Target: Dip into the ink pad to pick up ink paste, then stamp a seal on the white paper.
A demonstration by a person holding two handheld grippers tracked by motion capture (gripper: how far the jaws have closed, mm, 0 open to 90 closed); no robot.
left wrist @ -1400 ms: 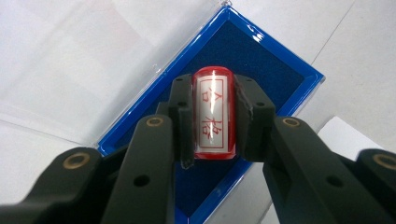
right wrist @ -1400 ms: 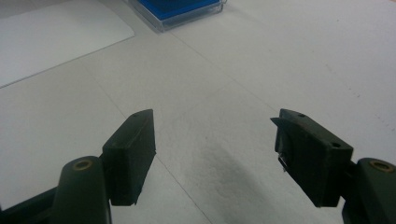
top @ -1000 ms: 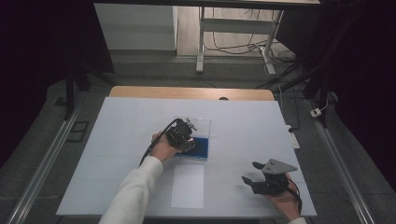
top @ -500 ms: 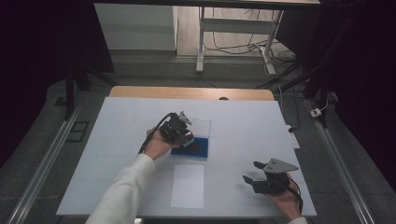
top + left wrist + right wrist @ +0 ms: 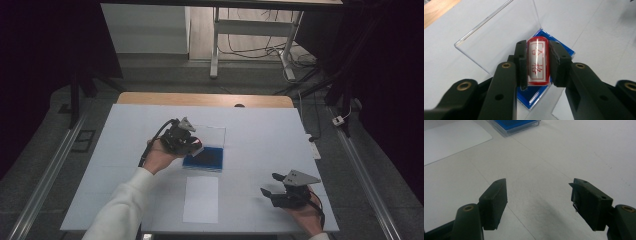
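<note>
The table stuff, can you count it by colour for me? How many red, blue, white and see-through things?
Red: 1, the red cylindrical stamp held in the left gripper
Blue: 1, the blue square ink pad
White: 1, the white rectangular paper sheet
See-through: 1, the clear plastic lid, standing open
Total: 4

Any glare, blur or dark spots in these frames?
High view: room around the table is nearly black, tabletop evenly lit. Left gripper view: a white glare streak runs down the red stamp held in the left gripper; near jaw bases are soft. Right gripper view: open right gripper casts a soft shadow on the table; blue ink pad slightly blurred.
</note>
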